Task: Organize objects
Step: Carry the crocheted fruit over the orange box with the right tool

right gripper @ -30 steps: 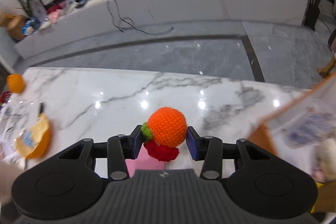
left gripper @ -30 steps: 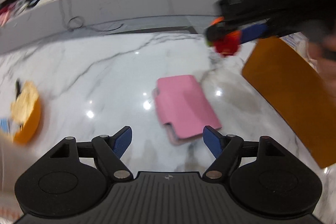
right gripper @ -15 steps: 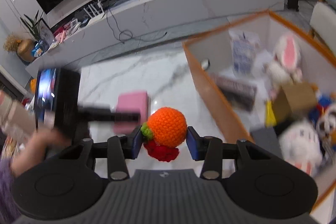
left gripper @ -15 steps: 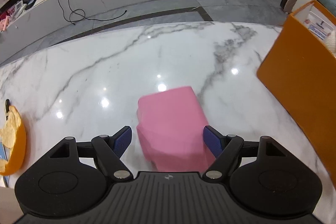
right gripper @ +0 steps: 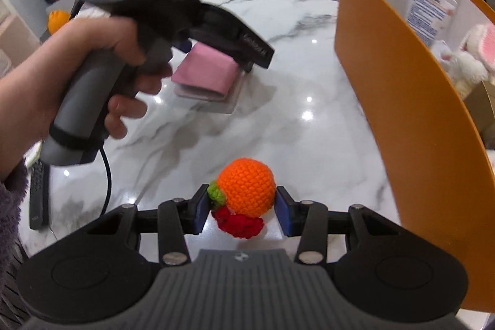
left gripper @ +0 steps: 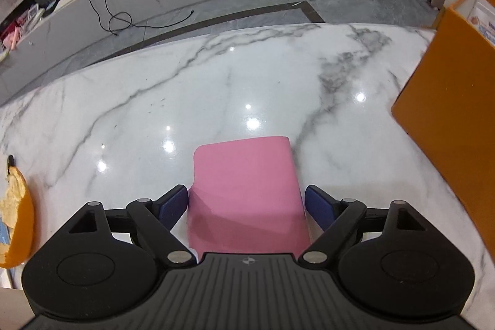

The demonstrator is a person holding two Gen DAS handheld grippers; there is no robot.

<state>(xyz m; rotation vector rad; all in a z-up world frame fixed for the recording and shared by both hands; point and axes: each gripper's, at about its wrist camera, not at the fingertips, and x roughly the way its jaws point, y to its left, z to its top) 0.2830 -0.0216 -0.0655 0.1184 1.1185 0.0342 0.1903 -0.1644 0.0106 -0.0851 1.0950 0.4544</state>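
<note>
A pink wallet (left gripper: 244, 184) lies flat on the marble table (left gripper: 185, 101). My left gripper (left gripper: 246, 207) straddles its near end; the jaws are opening and the blue pads (left gripper: 173, 203) stand clear of its sides. The right wrist view shows the same pink wallet (right gripper: 207, 73) under the left tool, which a hand (right gripper: 92, 51) holds. My right gripper (right gripper: 244, 207) is shut on a crocheted orange fruit toy (right gripper: 246, 187) with a green leaf and a red part below. It hangs above the table, left of the orange box (right gripper: 386, 88).
The orange box (left gripper: 448, 119) stands at the table's right and holds a plush rabbit (right gripper: 473, 57) and a leaflet (right gripper: 430, 11). An orange peel piece (left gripper: 18, 221) lies at the left edge. A black remote (right gripper: 38, 193) lies near the front left. A cable (left gripper: 123, 20) trails on the floor beyond.
My left gripper came down over the pink wallet and its jaws widened. My right gripper sank toward the table with the toy; the box's outer wall now fills its right side.
</note>
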